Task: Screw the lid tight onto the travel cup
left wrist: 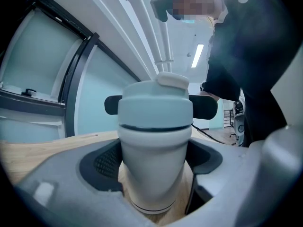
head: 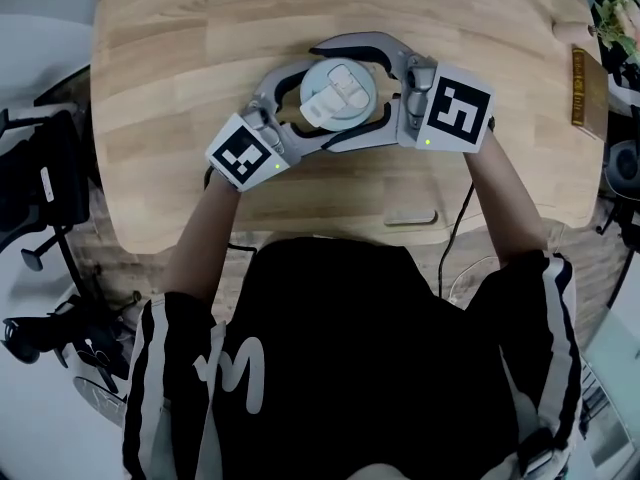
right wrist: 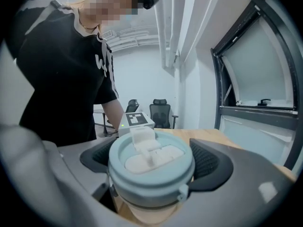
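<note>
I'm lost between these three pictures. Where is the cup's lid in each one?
Head view: lid upper centre, seen from above.
Left gripper view: lid at centre, side-on, atop the cup.
Right gripper view: lid lower centre, close up.
Shared landmark: the wooden table under the cup.

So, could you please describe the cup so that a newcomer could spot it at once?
Find the wooden table, then its far middle, where the left hand-held gripper and the right hand-held gripper meet. The cup stands upright between their jaws, pale-bodied, with a blue-grey lid bearing a white flip tab; its neighbour, the brown block at the right edge, is long and dark.
</note>
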Motion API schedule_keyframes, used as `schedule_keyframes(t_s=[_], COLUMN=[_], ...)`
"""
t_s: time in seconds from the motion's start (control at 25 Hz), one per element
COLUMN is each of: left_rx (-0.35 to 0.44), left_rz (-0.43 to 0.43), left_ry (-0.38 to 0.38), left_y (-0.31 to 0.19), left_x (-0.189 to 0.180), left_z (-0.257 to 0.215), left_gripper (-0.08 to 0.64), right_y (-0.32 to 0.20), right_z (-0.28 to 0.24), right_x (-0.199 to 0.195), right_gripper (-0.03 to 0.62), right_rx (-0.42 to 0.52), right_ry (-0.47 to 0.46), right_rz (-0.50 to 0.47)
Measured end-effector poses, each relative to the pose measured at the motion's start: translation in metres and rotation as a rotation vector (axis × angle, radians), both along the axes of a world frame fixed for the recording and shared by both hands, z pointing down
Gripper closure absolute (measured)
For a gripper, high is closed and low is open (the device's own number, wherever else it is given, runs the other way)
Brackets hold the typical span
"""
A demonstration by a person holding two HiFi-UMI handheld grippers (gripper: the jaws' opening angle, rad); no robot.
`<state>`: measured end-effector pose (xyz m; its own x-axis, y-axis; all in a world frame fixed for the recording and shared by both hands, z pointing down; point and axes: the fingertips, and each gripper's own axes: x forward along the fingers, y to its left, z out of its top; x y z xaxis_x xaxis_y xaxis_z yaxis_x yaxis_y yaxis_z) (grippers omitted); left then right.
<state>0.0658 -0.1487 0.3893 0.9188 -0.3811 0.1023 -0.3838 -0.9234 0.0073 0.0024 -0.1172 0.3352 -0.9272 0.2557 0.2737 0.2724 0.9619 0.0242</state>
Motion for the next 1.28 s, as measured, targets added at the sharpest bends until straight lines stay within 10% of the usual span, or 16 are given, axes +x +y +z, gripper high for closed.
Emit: schedule_keyframes(t_s=[1.28], left_rx=[0.027], left_rz=[-0.035], left_ry=[0.036], left_y=[-0.002], left_x=[-0.001], left_z=[-0.002], left_gripper=[0.146], right_y=[-0.02], right_z=[-0.019], right_x=[0.004], right_gripper=[0.117], right_rx=[-0.063], right_ry=[-0.244], right_rz=[0.542])
